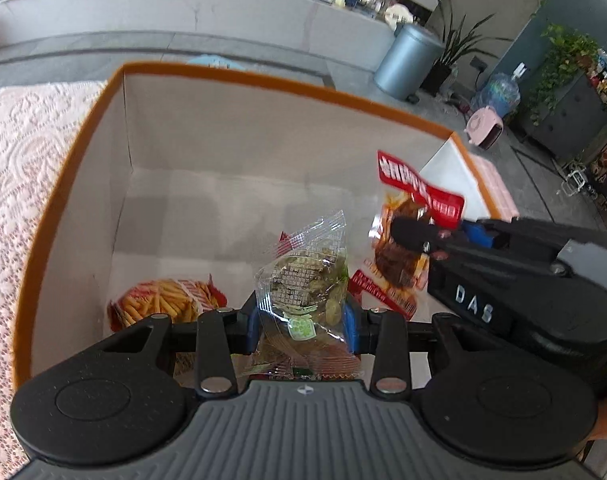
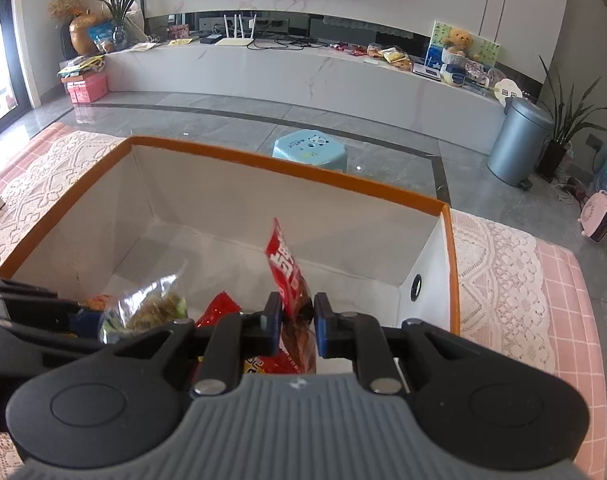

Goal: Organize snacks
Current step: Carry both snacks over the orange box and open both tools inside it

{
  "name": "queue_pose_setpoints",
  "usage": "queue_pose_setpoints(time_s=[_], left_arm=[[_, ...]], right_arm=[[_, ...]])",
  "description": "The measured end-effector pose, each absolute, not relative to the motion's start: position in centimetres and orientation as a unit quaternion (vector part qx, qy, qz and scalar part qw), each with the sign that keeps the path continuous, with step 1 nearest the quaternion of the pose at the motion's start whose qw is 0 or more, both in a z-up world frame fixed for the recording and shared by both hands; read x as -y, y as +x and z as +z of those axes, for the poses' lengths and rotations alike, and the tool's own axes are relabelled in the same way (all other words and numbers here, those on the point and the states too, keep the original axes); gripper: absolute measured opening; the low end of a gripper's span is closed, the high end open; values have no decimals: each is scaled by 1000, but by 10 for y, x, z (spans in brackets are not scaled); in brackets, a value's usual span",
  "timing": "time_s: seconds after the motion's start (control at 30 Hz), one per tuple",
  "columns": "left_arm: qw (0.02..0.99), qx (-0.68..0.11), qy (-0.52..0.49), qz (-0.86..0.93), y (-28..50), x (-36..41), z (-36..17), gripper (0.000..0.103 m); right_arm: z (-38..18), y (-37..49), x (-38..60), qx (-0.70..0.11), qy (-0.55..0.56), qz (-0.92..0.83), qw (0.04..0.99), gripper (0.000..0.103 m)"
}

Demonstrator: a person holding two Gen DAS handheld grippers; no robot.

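Lowering two snack packets into the tall white cardboard box with the orange rim (image 1: 239, 76) looks to be the step in hand, one packet in each grip. On the left, the left hand-held gripper (image 1: 301, 322) stands partly open, its blue pads pressed on either side of a clear crinkled plastic packet of greenish-brown pickled snack (image 1: 303, 276), which hangs ahead of the jaws inside the box. Ahead of it and to its left, a red-edged packet of orange stick snacks (image 1: 163, 300) already lies on the box floor. To its right, the right hand-held gripper (image 2: 297, 324) is closed nearly tight on a thin red-topped clear packet of dark brown meat snack (image 2: 289, 276), whose printed header stands up beyond the pads; another red wrapper (image 2: 219, 310) shows just left of and below those jaws. Both held packets sit over the box interior, above its floor. As I judge it, the next move calls for easing each packet down near the floor and then opening the jaws, keeping the two grippers, now close side by side, from knocking together. The box rests on a worktop covered in pale pink lace cloth (image 2: 499, 276).
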State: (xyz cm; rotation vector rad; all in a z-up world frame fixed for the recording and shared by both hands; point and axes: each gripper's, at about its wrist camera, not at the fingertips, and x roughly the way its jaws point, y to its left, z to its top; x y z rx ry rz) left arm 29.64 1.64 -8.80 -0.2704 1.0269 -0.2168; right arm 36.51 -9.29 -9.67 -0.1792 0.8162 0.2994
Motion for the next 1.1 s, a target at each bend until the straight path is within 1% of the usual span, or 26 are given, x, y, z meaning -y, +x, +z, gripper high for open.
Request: queue_pose_setpoints(time_s=[0.2,0.4,0.5,0.6,0.7,0.73,0.77,0.8,1.0,1.07,1.1], left_arm=[[844,-516,-121,-79,298,-15,-96,44],[841,-525,-109,-68,301,-12,-97,47],[842,-524,-109,-62,302,-13,-95,56],[849,-511,-123,-61,298,-17,-90,62],[860,-492,-129,-53,291,-22,-80,67],[865,-482,-127,-48,289,-24,-77,68],[870,-474,-128,-43,286,-27,-73,72],[874,-466,-129,-38,283,-31,-70,73],[898,-433,-83,14,269,-41,-59,75],[899,-430,-73,19,266,-39,-57,75],[900,-430,-72,19,265,-36,-57,75]], right_arm=[[-102,380,95,-415,-54,148,896,14],[-111,379,93,-431,-56,146,889,14],[-112,378,94,-437,-44,149,886,15],[-110,379,97,-443,-24,150,884,17],[-109,380,99,-449,-2,151,881,22],[-108,380,100,-451,10,151,880,25],[-108,380,101,-453,22,153,878,28],[-108,380,101,-456,32,156,875,28],[-109,375,94,-468,36,159,869,32],[-110,373,91,-472,40,163,865,40],[-110,372,90,-476,44,165,863,41]])
